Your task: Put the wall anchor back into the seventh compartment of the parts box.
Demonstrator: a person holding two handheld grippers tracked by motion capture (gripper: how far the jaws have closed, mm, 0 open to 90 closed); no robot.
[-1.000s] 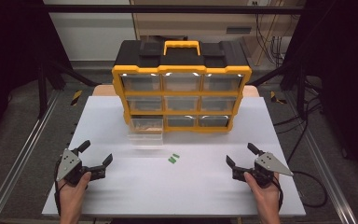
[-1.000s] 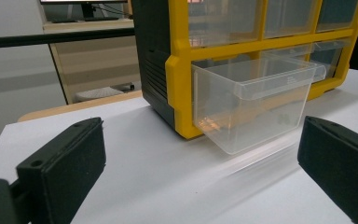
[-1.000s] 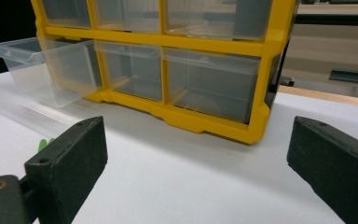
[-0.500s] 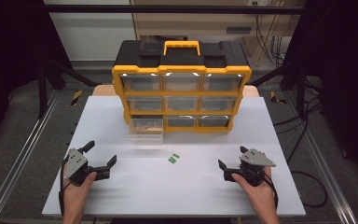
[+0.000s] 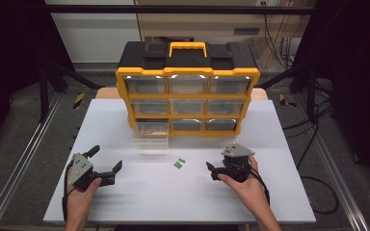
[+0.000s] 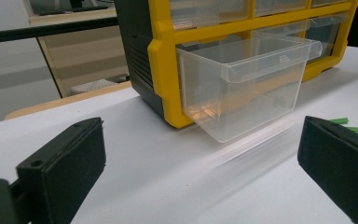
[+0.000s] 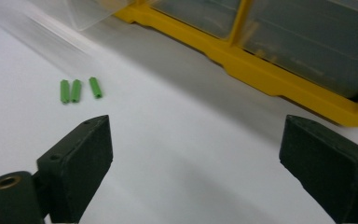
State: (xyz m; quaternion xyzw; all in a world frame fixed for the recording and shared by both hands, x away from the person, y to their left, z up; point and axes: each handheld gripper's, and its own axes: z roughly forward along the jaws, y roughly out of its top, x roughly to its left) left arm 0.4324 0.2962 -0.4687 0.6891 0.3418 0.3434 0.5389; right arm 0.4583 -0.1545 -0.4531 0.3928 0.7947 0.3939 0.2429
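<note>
White table [image 5: 279,192] holds unlabelled yellow organizer [image 5: 188,96]; both tongs gape, empty.

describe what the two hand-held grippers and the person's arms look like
Each hand-held gripper is black, with two blocky, flat-faced jaws that have a small hole near the base. The left hand-held gripper carries a grey three-cornered plate on top, and so does the right hand-held gripper. A thin black cable trails back from each along the wrist. The forearms are bare, with no sleeves or gloves visible.
</note>
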